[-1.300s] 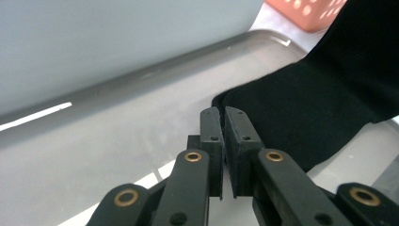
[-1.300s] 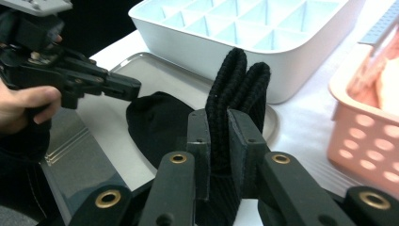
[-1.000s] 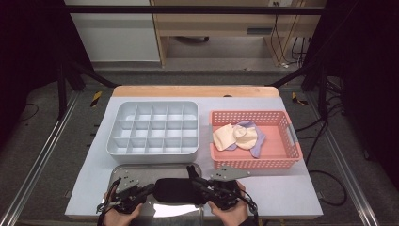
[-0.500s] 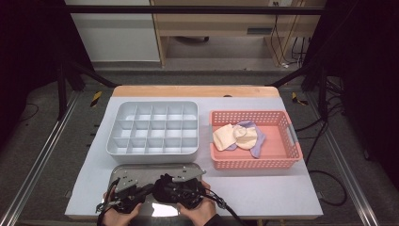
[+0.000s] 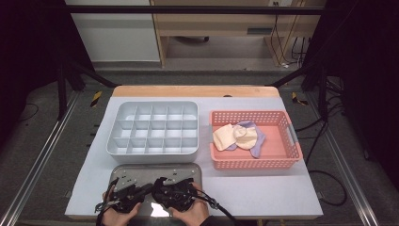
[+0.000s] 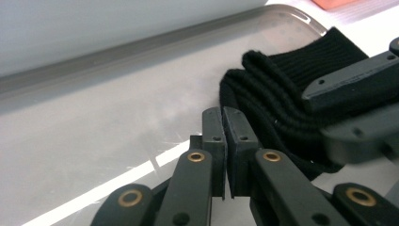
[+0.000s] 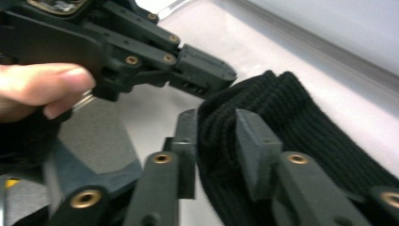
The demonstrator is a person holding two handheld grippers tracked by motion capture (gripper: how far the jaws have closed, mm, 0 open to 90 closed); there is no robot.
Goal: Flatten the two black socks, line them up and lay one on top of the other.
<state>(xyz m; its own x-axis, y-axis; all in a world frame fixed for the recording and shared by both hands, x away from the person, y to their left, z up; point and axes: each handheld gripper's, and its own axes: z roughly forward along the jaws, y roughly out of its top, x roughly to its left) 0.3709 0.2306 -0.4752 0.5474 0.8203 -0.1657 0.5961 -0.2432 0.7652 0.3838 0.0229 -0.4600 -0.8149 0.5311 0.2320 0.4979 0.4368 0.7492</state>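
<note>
A black ribbed sock (image 6: 277,94) lies bunched on the metal tray (image 5: 141,170) at the table's front edge. My left gripper (image 6: 222,115) is shut with nothing between its jaws, its tips just left of the sock. My right gripper (image 7: 216,122) straddles a fold of the sock (image 7: 301,122). Its jaws have just been opening and stand apart, with the fabric loose between them. The left gripper (image 7: 221,75) sits close in front of it, tip to tip. In the high view both grippers, left (image 5: 141,190) and right (image 5: 162,184), huddle together over the tray and cover the sock.
A grey compartment organizer (image 5: 153,127) stands just behind the tray. To its right, a pink basket (image 5: 282,162) holds a cream sock (image 5: 233,136) and a lavender one (image 5: 256,141). The white mat reaches the front edge right of my hands.
My right gripper has swept left across the tray and now sits against the left one. The black sock, earlier stretched out between them, is now bunched under both. The left gripper stayed put.
</note>
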